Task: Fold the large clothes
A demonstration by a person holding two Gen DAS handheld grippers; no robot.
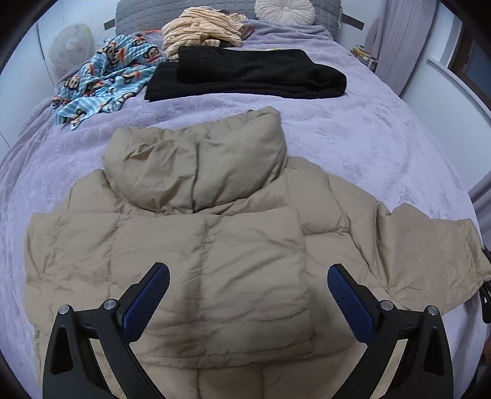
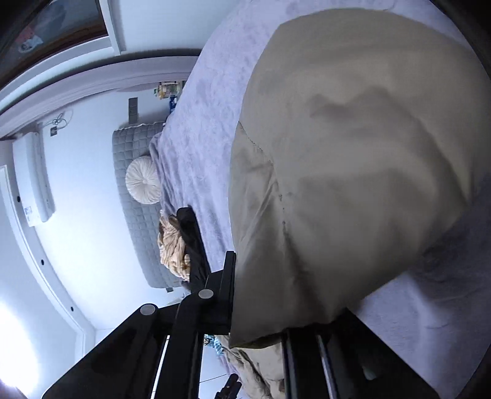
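Jacket (image 1: 196,245), half folded: we hold its 3-o'clock sleeve (image 2: 353,184) in the clamped right hand-held gripper (image 2: 260,310), left hand-held gripper (image 1: 248,276) wide and empty; next, we judge, sleeve across the back.

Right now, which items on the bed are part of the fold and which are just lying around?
In the job:
- tan puffer jacket, one sleeve folded across its back
- right tongs, shut on the jacket's other sleeve
- left tongs, open above it

Lying about:
- black folded garment
- blue cartoon-print cloth
- striped beige garment
- round pillow

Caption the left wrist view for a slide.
Open left gripper hovers over a beige puffer jacket with one sleeve folded in, on a lilac bedspread; folded black garment beyond.
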